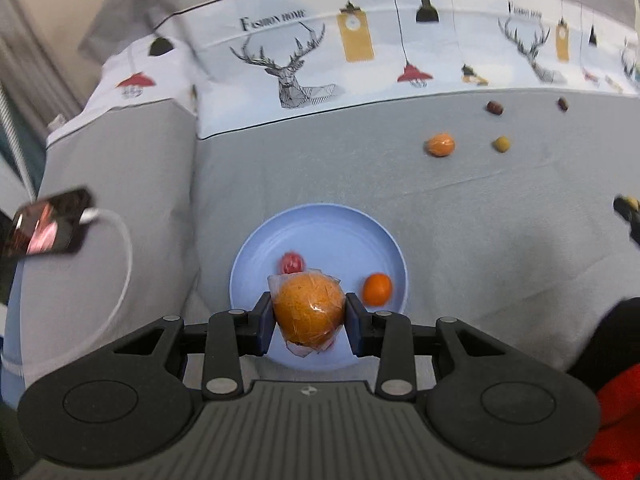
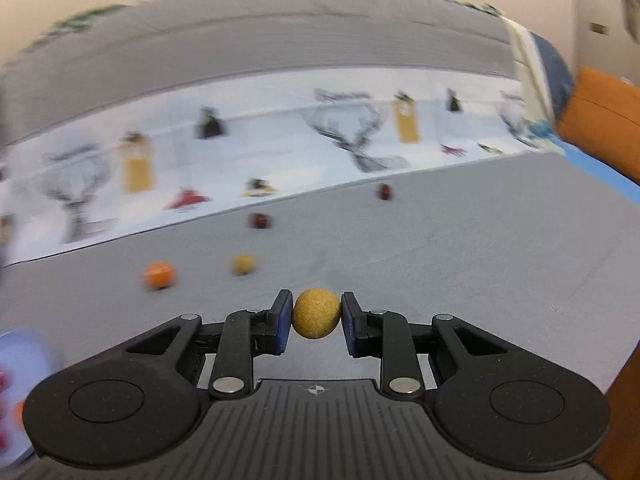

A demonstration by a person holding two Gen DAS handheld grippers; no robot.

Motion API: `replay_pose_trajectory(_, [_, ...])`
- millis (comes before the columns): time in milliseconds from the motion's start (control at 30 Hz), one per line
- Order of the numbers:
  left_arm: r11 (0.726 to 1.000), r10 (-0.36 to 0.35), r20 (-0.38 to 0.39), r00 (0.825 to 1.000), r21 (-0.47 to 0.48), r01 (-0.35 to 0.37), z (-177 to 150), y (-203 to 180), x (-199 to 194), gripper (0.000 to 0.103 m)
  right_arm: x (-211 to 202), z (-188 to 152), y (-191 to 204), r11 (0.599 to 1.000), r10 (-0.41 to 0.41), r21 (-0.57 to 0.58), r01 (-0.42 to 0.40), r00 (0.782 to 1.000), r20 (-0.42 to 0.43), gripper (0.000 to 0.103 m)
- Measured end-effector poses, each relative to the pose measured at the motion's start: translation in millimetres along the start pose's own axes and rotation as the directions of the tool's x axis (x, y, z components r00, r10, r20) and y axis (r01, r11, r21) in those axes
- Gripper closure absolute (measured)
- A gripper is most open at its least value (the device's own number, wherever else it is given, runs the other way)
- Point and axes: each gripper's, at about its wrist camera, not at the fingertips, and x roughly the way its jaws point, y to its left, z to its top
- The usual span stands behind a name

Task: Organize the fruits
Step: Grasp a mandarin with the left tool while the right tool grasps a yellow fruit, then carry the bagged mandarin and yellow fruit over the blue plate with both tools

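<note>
- Jaws of the left gripper [image 1: 309, 312] pinch a large orange wrapped in clear plastic film [image 1: 309, 309]; the blue pads press its left and right sides, and it hangs over the near part of the round pale-blue plate [image 1: 320, 220].
- On that plate lie a small red fruit in plastic wrap [image 1: 292, 263], partly hidden behind the wrapped orange, and a small bare orange citrus [image 1: 377, 289] just right of the right pad.
- Jaws of the right gripper [image 2: 316, 315] pinch a small round yellow-brown fruit with a rough skin [image 2: 317, 313], held between the pad tips above the grey cloth surface [image 2: 460, 248].
- Loose on the cloth, well apart from the plate, lie a wrapped small orange fruit [image 1: 440, 145], a little yellow-green fruit [image 1: 501, 144] and two dark red-brown dates [image 1: 495, 107] nearer the deer-print fabric [image 1: 296, 72].
- In the right wrist view the plate is cut off at the lower left edge and blurred, so its contents show only as red and orange smears.
- A dark phone with a white cable [image 1: 48, 226] sits at the left edge, partly cut off.
- At the far right edge of the left wrist view a dark tip with something yellow shows, too cropped to tell apart.
</note>
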Motion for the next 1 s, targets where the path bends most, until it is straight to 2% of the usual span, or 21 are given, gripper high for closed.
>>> replay_pose_trajectory(200, [0.998,-0.041,0.086,0.995,-0.052,0.045,-46,11,-42,0.063,-99,-9,22,0.98,0.176,-0.099,-0.175,0.984,-0.004,0.075])
replay_pose_trajectory(300, [0.996,-0.066,0.091,0.994,-0.052,0.071,-65,11,-52,0.063,-127,-18,39,0.96,0.244,-0.134,-0.244,0.97,-0.02,0.075])
replay_pose_trajectory(467, [0.994,-0.089,0.099,0.991,-0.062,0.095,-98,14,-63,0.063,-154,-30,71,0.907,0.337,-0.258,-0.334,0.941,-0.034,0.075])
replay_pose_trajectory(600, [0.992,-0.07,0.124,0.99,-0.098,0.083,-114,17,-69,0.063,-165,-30,84,0.887,0.361,-0.299,-0.353,0.932,-0.029,0.075])
replay_pose_trajectory(733, [0.991,-0.074,0.141,0.987,-0.102,0.088,-116,21,-71,0.063,-169,-31,92,0.874,0.365,-0.328,-0.358,0.93,-0.042,0.075])
replay_pose_trajectory(1000, [0.99,-0.083,0.133,0.988,-0.103,0.097,-113,23,-63,0.063,-163,-32,94,0.881,0.351,-0.314,-0.353,0.934,-0.067,0.075])
